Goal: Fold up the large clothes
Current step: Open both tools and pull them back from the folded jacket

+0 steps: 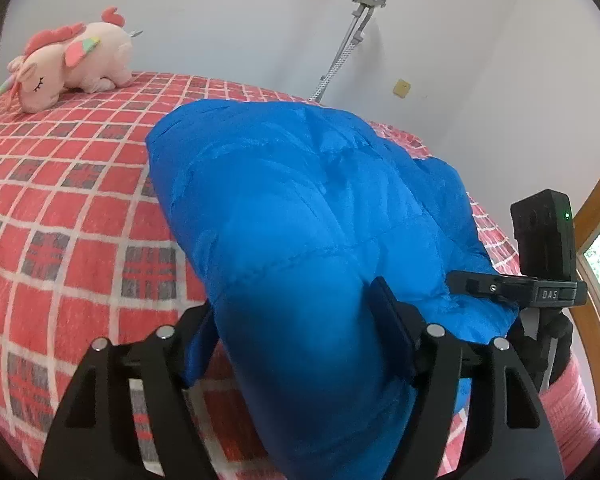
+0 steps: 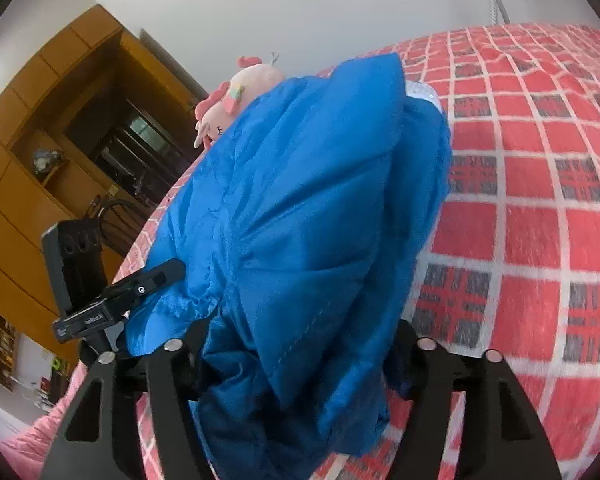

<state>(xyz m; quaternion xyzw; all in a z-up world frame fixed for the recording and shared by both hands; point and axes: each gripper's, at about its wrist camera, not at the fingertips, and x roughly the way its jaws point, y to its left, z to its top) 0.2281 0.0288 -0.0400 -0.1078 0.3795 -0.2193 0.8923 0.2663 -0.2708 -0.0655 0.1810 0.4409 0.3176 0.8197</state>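
1. Jacket (image 1: 300, 200), blue and puffy, is lying on the bed (image 1: 80, 200), stretching away toward the toy (image 1: 72, 64), with its near end bunching up off the cover.
2. The left gripper (image 1: 296, 312) is grasping a thick fold of that end, jaws wide and the cloth filling the gap against both pads.
3. The right gripper (image 2: 304, 332) is gripping the same end just beside it, equally stuffed with cloth.
4. Judging by this, the step in hand is folding the jacket in half lengthwise.
5. The next move is calling for carrying the near end over to the far edge, both hands level, then laying it down squarely before letting go.
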